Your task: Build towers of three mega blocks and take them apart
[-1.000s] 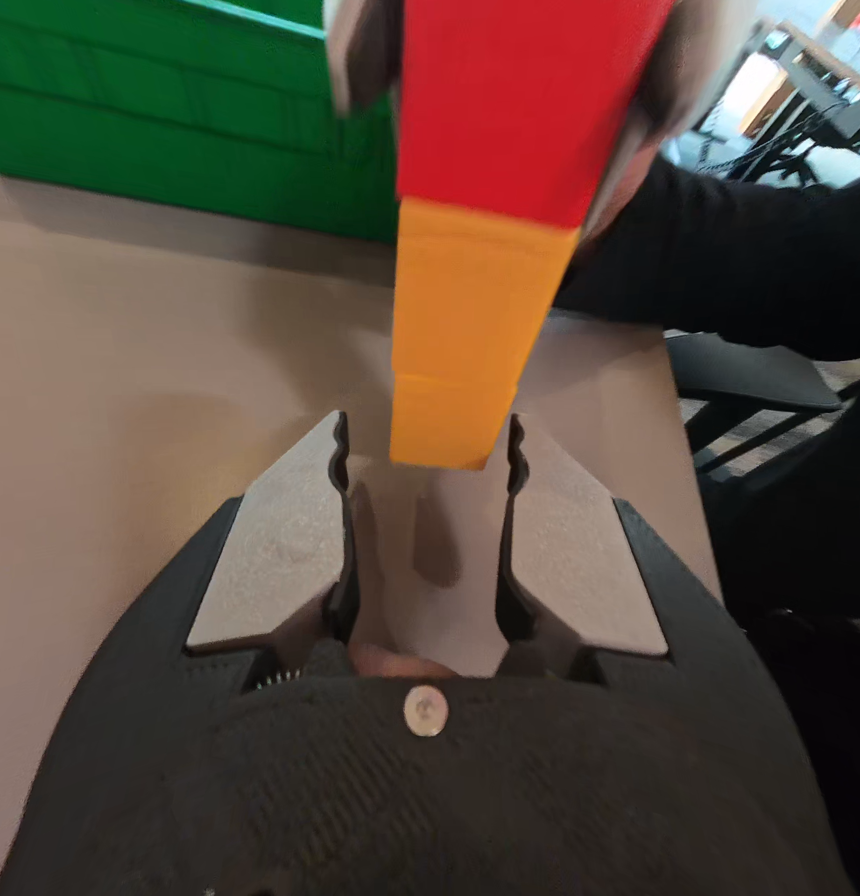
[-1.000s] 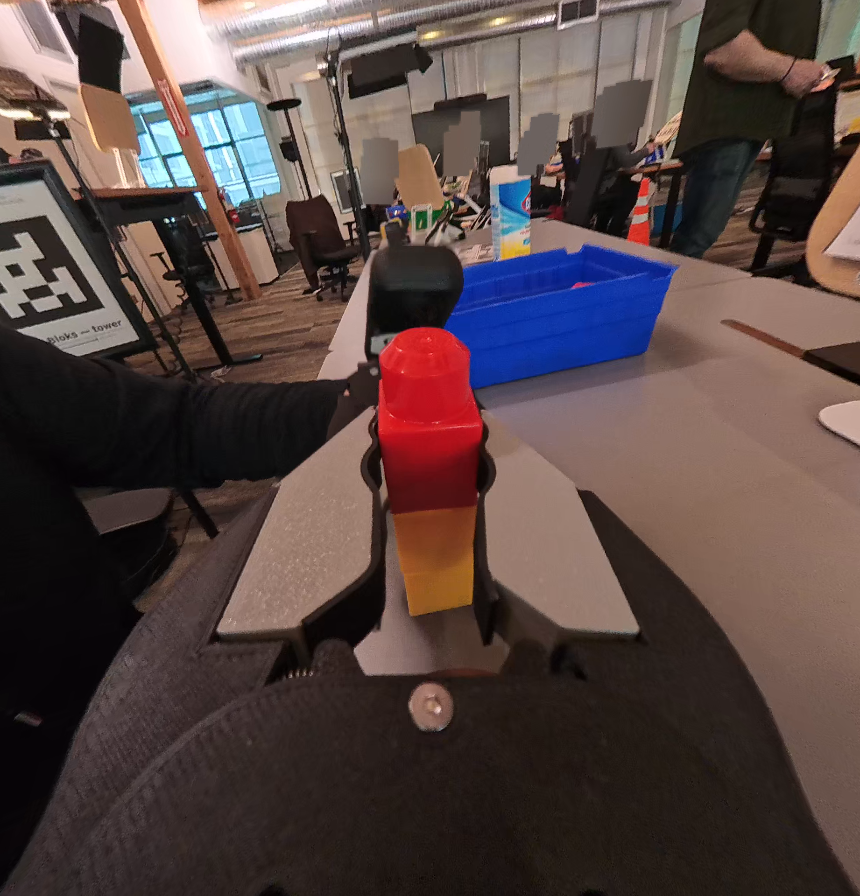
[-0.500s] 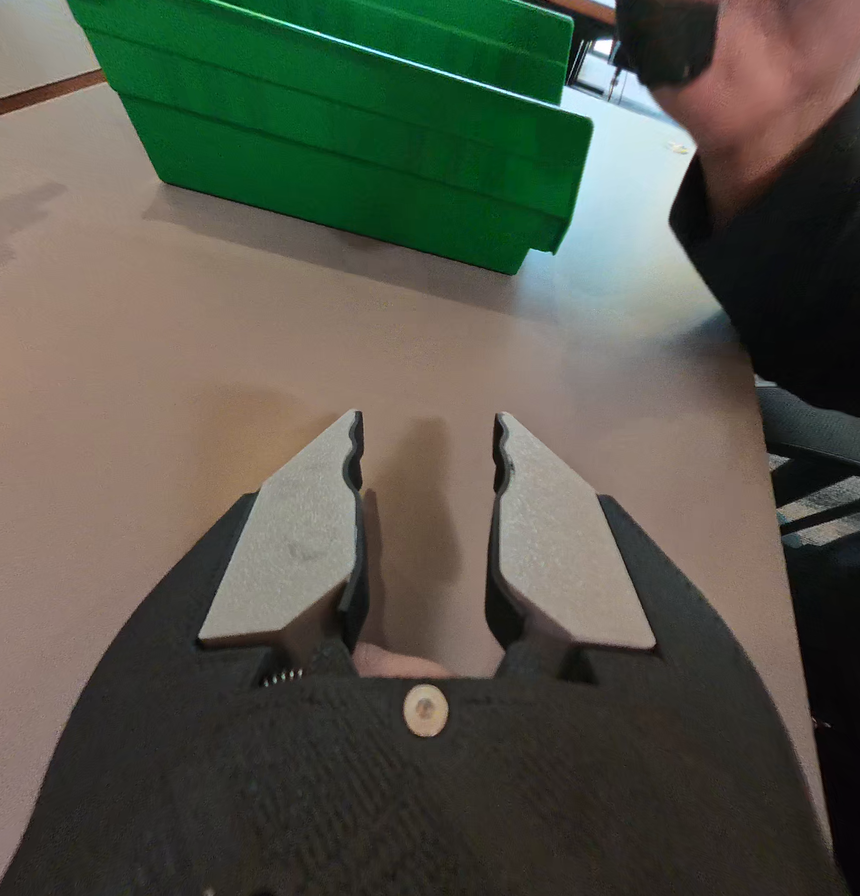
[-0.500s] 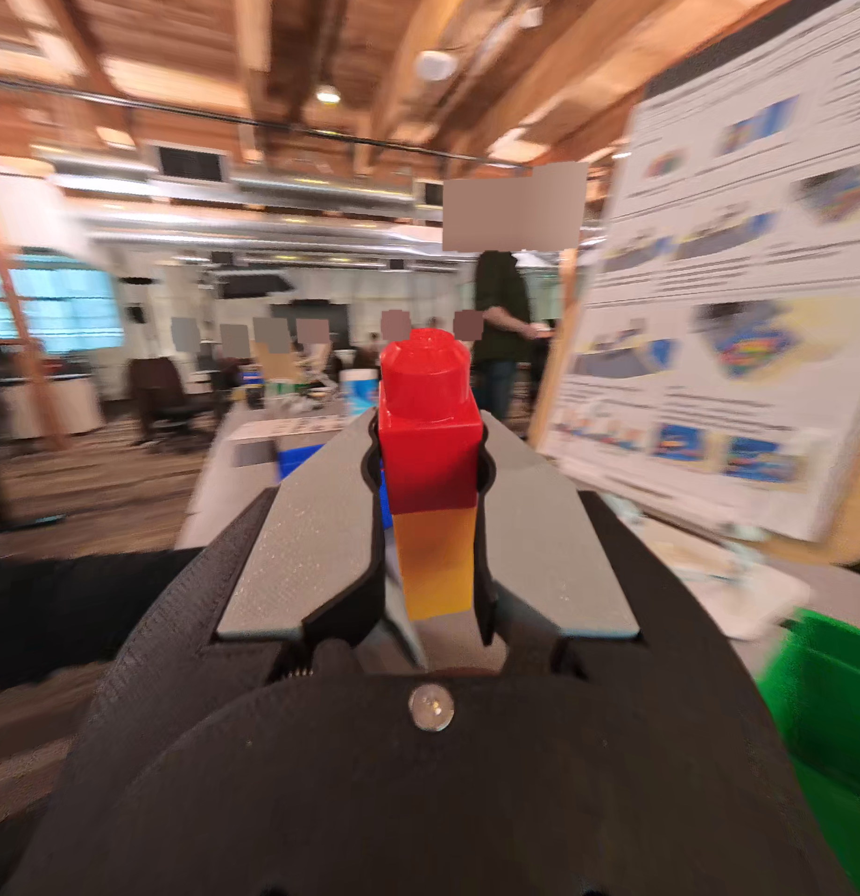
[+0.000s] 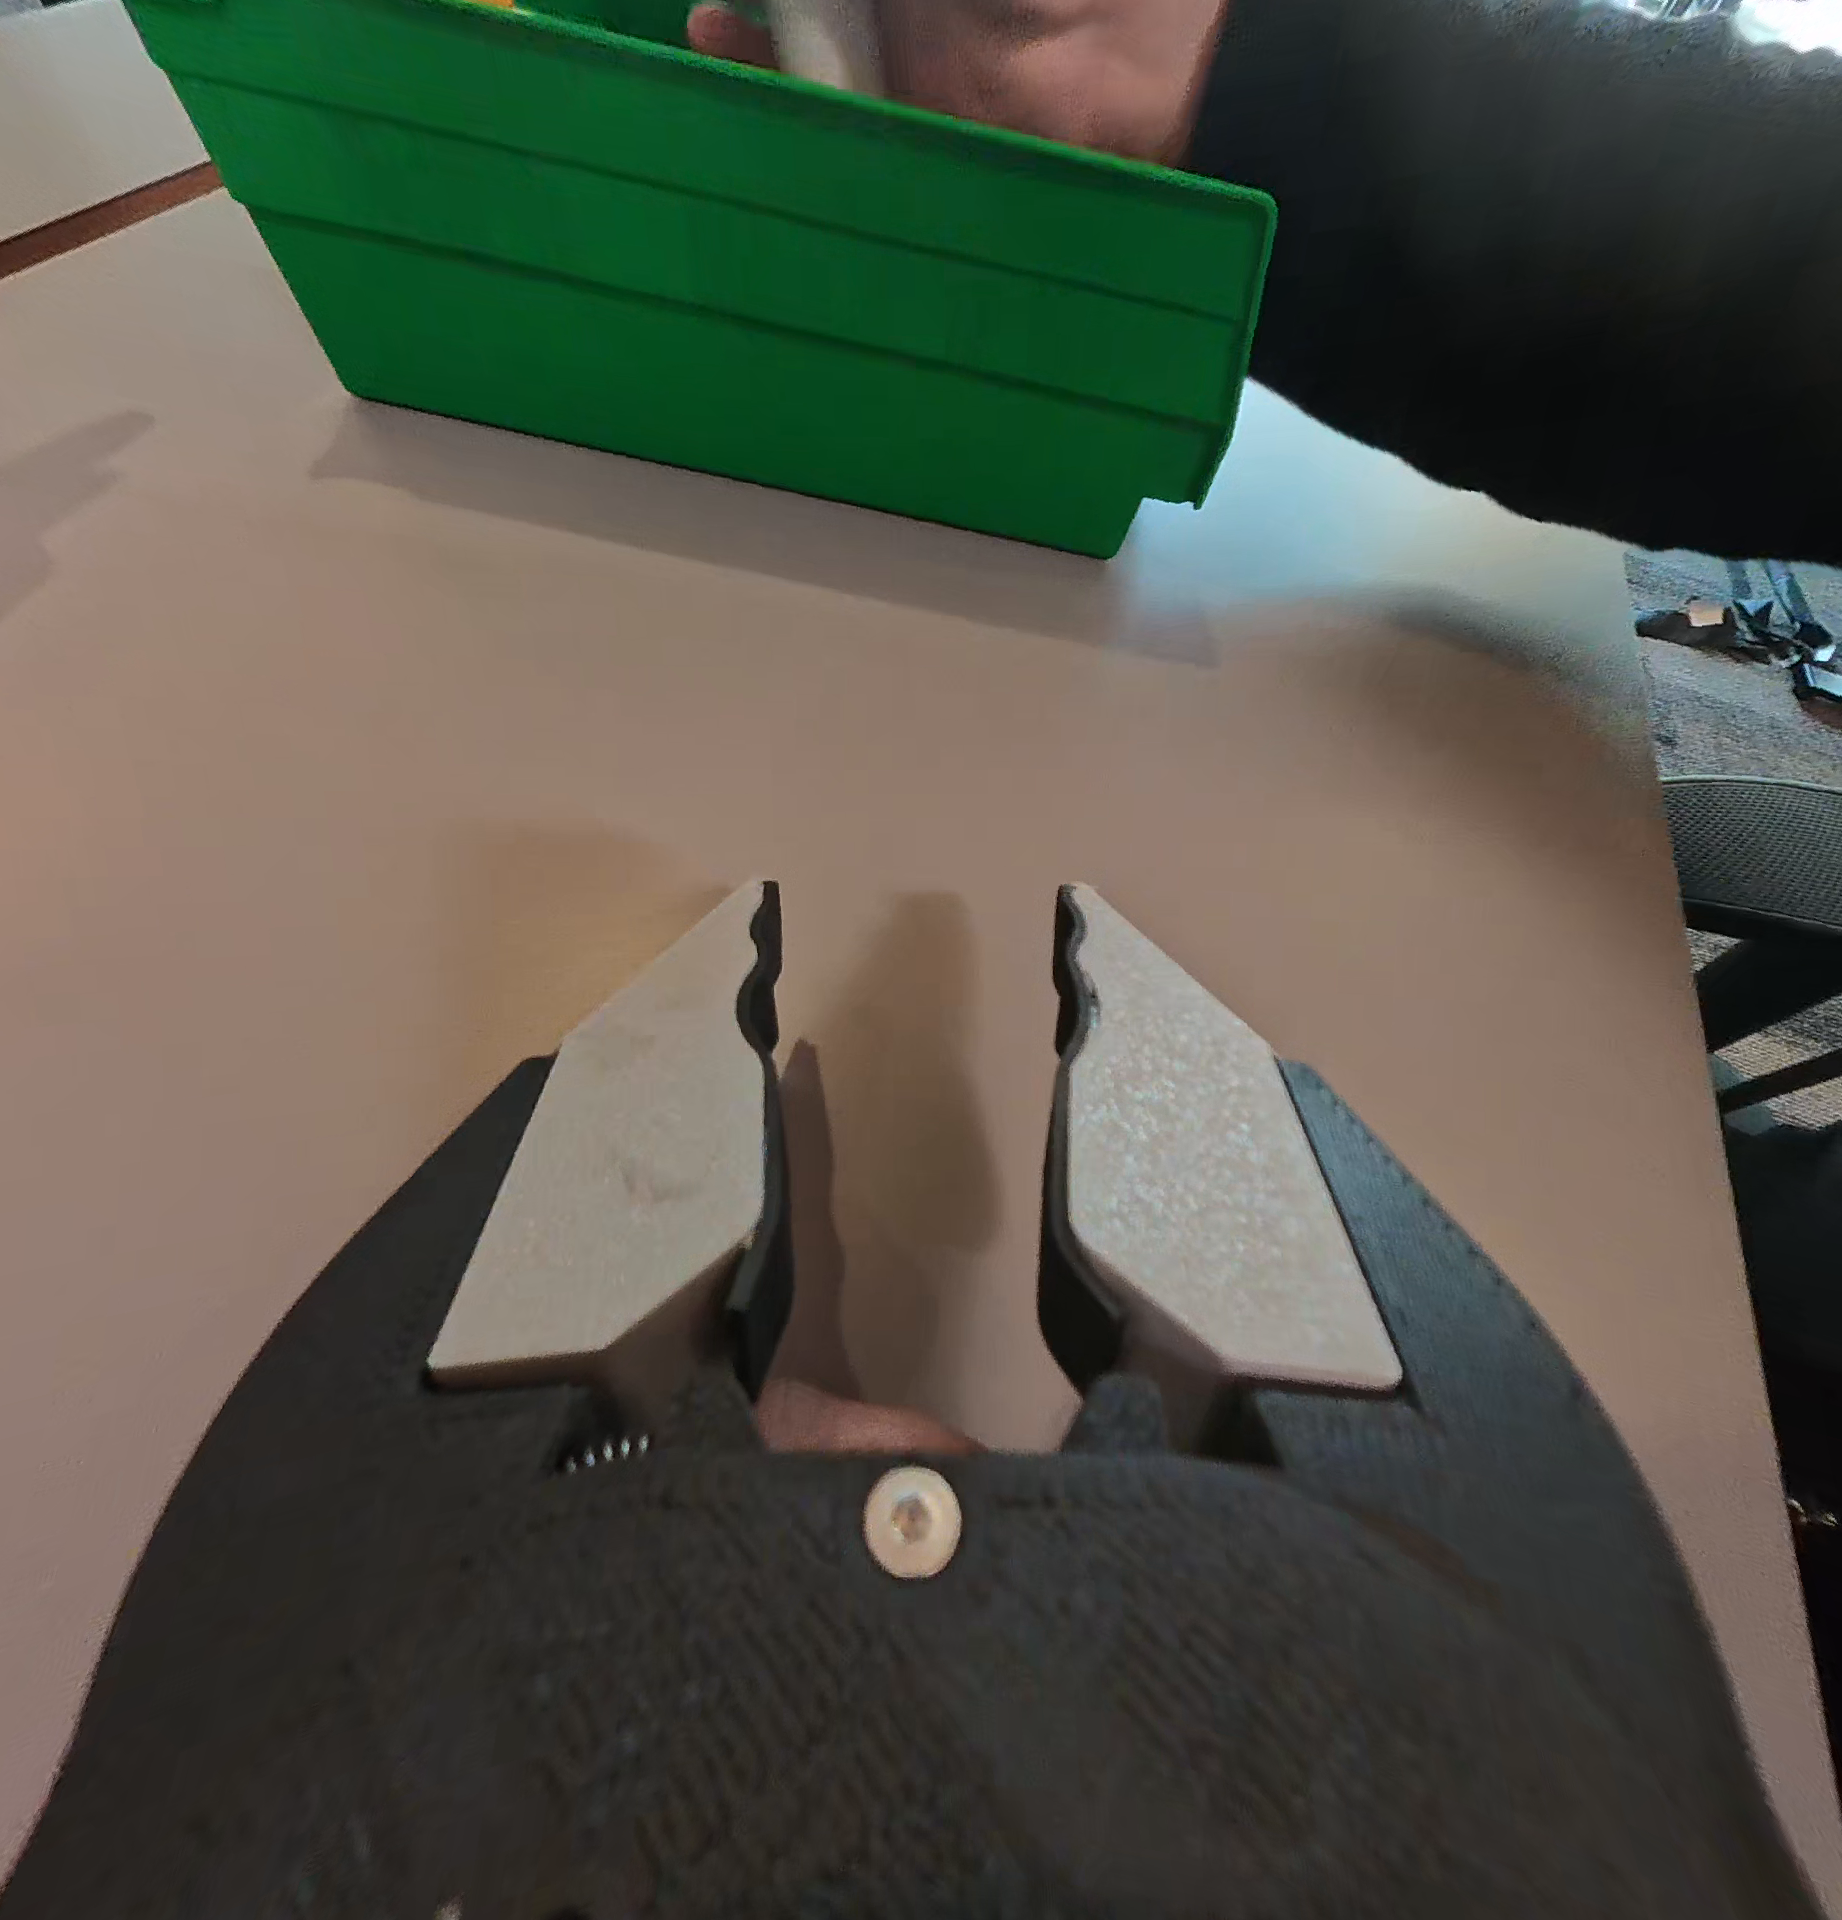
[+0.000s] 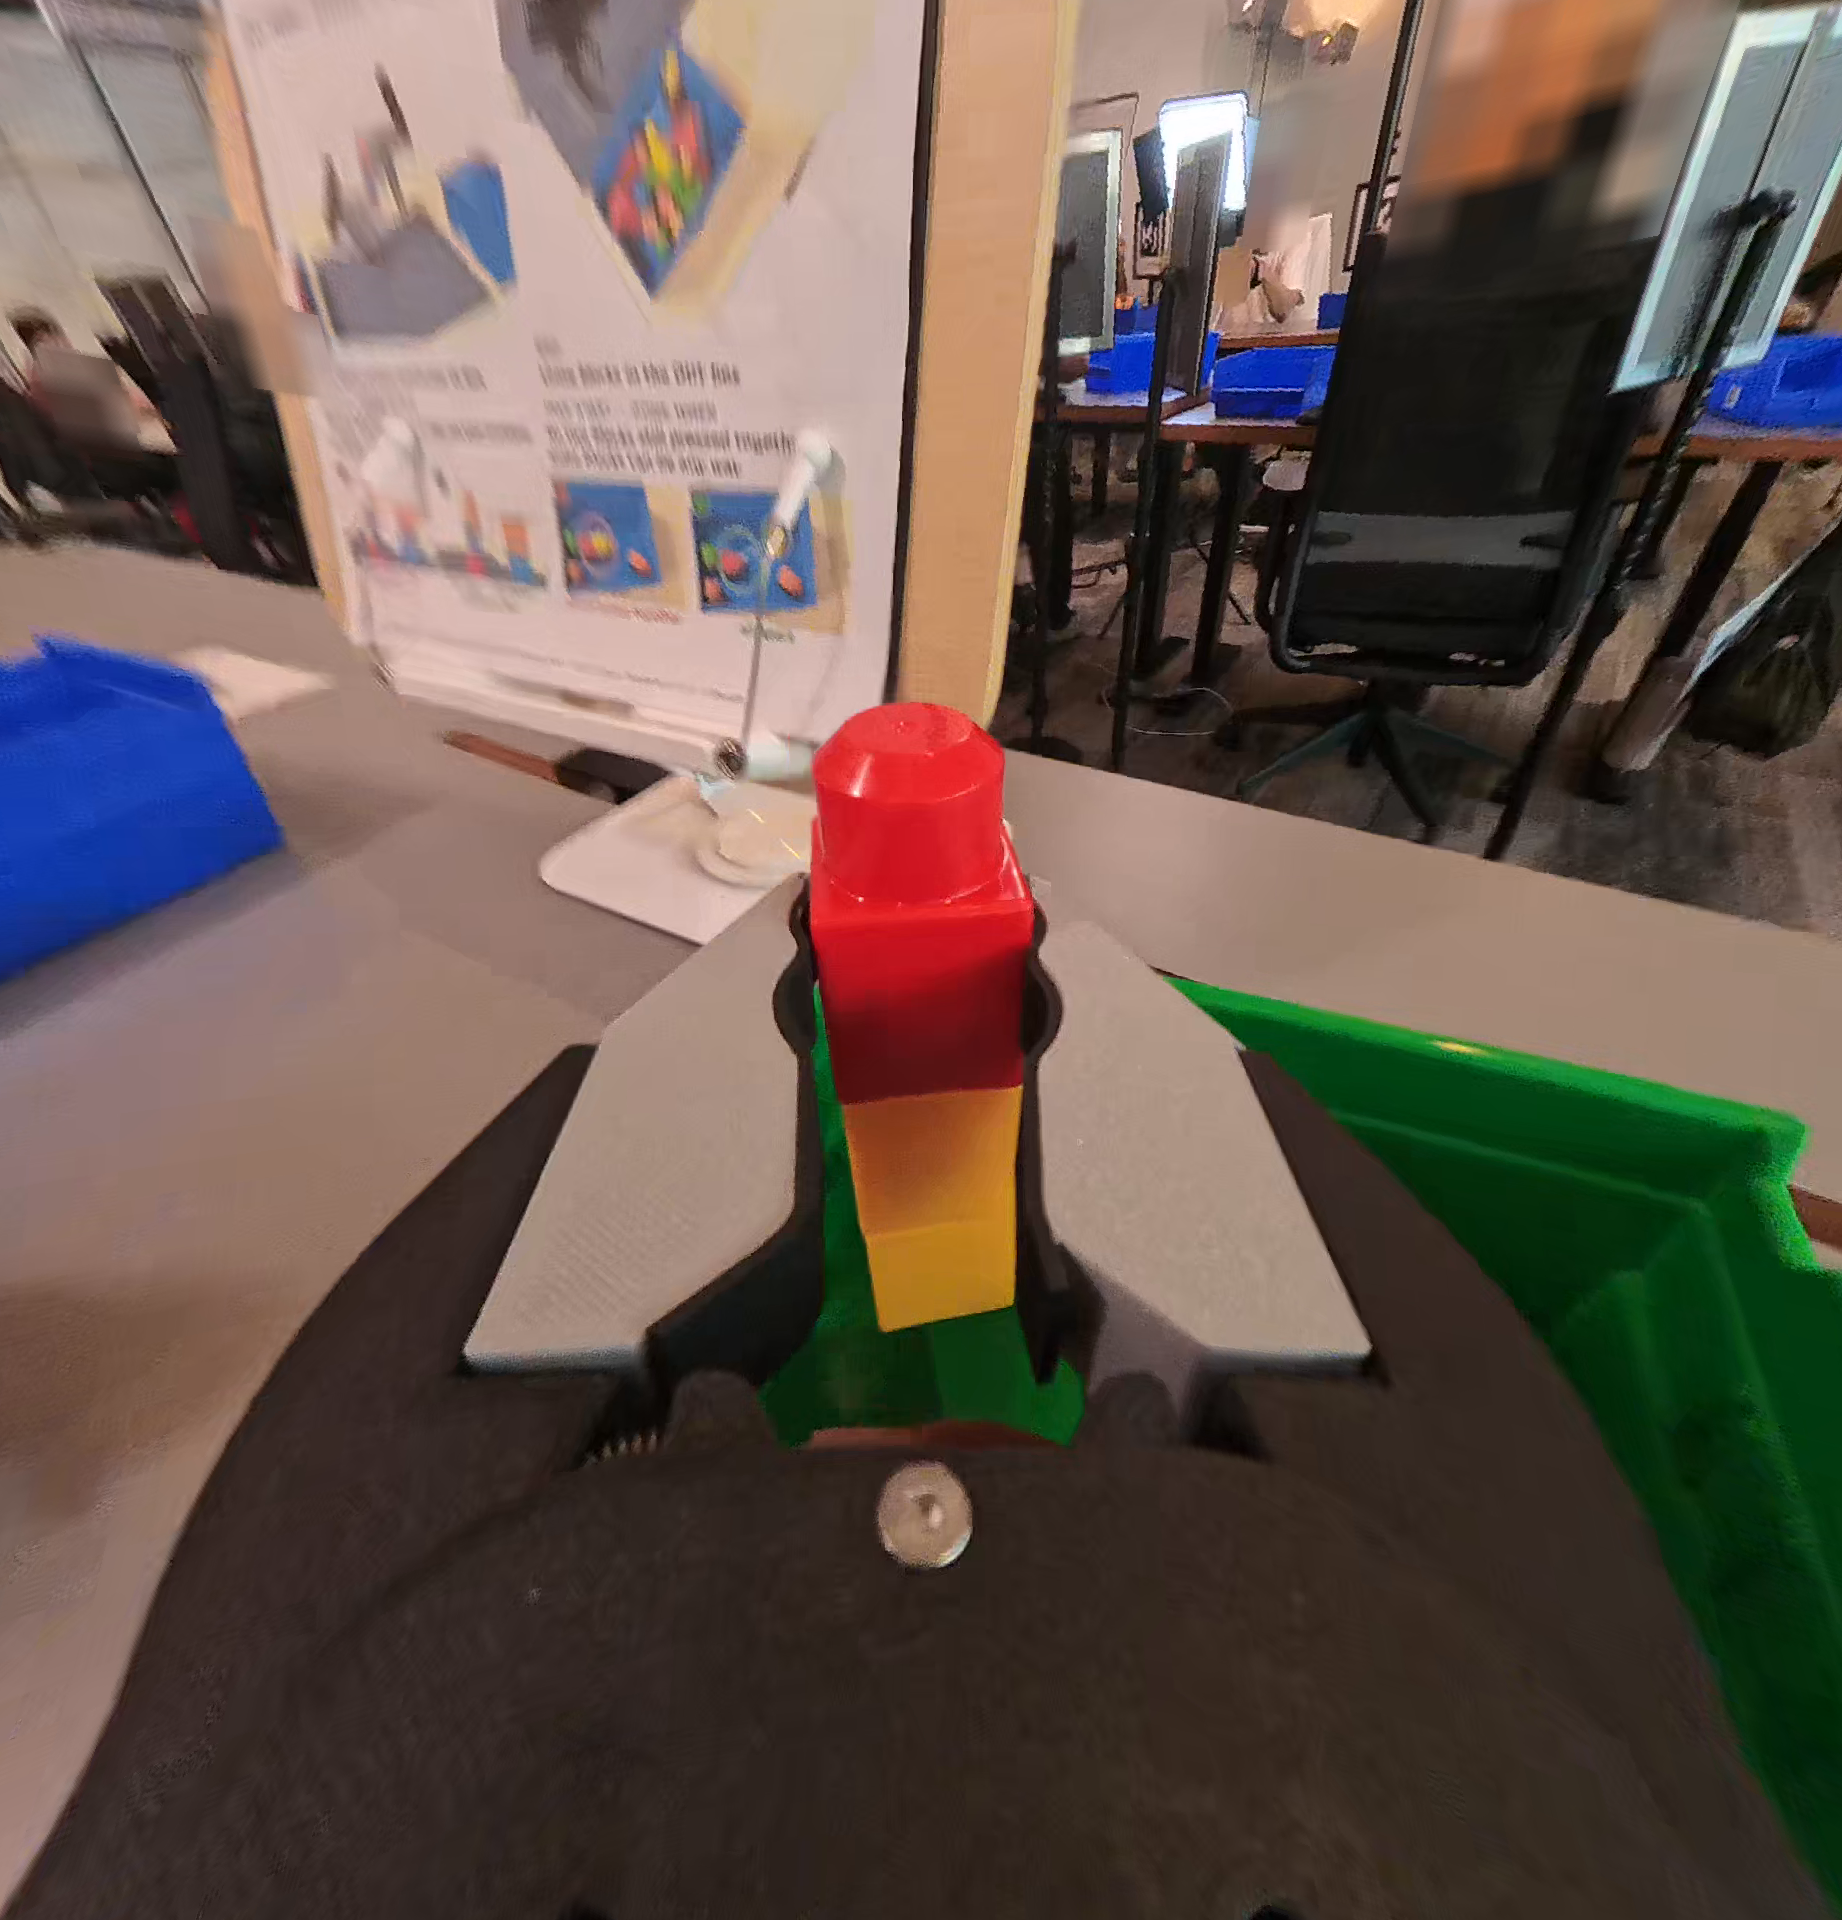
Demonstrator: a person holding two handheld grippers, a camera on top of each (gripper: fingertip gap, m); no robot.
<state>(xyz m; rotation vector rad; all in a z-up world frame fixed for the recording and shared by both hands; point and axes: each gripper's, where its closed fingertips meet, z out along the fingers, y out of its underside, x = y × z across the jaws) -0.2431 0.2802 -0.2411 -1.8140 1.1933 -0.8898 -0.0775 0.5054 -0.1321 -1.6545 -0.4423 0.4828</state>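
Now the tower (image 6: 922, 1049), one red block on two yellow-orange ones, sits clamped in the right gripper (image 6: 922, 997) over the green bin (image 6: 1582, 1226); a second ago it hung above the bare table (image 5: 377, 727) before the left gripper (image 5: 917, 914). Likely it goes into the bin as finished. The left gripper's tongs stand apart, empty, aimed at the one green bin; one blue bin (image 6: 86, 790) lies farther off.

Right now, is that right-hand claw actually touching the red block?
Touching. In the right wrist view, the right gripper has both fingers pressed against the sides of the red block, holding the tower above the green bin.
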